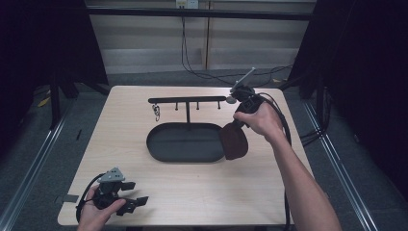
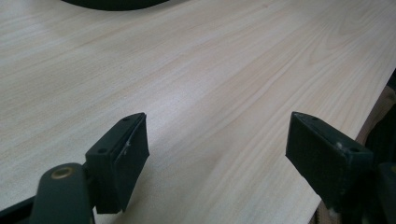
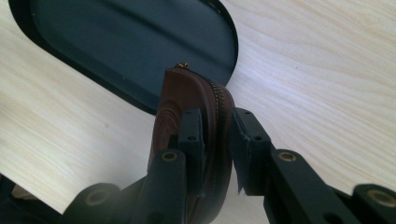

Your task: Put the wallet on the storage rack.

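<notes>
Filling the middle of the high view, a pale wooden tabletop [image 1: 192,192] stands on grey floor between dark curtains, cables trailing at the upper centre. A black oval tray [image 1: 185,142] with a hook rack [image 1: 187,100] sits at centre. At lower left, the left hand [image 1: 94,216] rests the left gripper [image 1: 137,202] on the wood, jaws released and wide apart. At right of centre, the right hand [image 1: 257,120] holds the right gripper [image 1: 235,126] tilted down, jaws clenched on a brown pouch [image 1: 234,140] at the tray's right end. The right gripper view reveals the pouch's zipper [image 3: 219,98].
</notes>
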Demonstrator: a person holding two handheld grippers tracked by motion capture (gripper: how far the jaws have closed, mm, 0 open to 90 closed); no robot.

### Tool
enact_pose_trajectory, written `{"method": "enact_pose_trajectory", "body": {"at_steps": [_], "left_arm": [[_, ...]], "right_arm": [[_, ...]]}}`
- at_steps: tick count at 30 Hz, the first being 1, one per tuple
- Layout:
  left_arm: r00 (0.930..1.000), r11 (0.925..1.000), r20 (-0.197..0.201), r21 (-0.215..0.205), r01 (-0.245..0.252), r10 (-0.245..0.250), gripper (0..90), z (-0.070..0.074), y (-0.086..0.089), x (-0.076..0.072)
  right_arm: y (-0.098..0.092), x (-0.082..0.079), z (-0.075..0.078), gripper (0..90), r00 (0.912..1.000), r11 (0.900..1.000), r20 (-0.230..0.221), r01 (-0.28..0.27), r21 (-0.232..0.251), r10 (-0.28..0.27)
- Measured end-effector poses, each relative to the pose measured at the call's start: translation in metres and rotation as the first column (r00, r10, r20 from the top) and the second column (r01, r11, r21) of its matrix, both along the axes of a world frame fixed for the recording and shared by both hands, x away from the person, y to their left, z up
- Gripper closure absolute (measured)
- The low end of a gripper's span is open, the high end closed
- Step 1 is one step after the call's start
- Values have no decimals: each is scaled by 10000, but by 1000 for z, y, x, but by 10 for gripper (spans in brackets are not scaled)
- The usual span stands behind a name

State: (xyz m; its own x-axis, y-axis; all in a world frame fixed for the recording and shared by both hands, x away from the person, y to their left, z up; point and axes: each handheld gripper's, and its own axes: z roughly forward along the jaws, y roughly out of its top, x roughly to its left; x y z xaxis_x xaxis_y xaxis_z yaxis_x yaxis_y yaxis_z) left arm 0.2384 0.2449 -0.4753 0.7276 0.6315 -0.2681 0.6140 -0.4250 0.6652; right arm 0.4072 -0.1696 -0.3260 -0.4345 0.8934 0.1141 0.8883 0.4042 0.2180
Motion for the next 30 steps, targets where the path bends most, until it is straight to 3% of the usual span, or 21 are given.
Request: {"method": "enact_pose_trajectory", "body": {"at_steps": [8, 12, 16, 26, 30], "left_arm": [[10000, 10000, -14, -18, 9, -9, 210, 0, 0, 0], [10000, 10000, -49, -16, 18, -18, 210, 0, -1, 0], [10000, 10000, -36, 0, 32, -32, 210, 0, 0, 0], [10000, 10000, 14, -54, -1, 2, 210, 1, 0, 0], [10000, 10000, 32, -52, -22, 22, 211, 1, 1, 0]], "right_arm": [[-2, 11, -3, 751, 9988, 9986, 282, 398, 335, -408], [-5, 15, -3, 751, 9968, 9943, 430, 632, 853, -671], [-5, 18, -5, 752, 9976, 9906, 403, 505, 1268, -560], [-8, 26, -21, 755, 9914, 9718, 628, 994, 2140, -1152], [-11, 28, -30, 757, 9866, 9560, 606, 1309, 2624, -1517]]}}
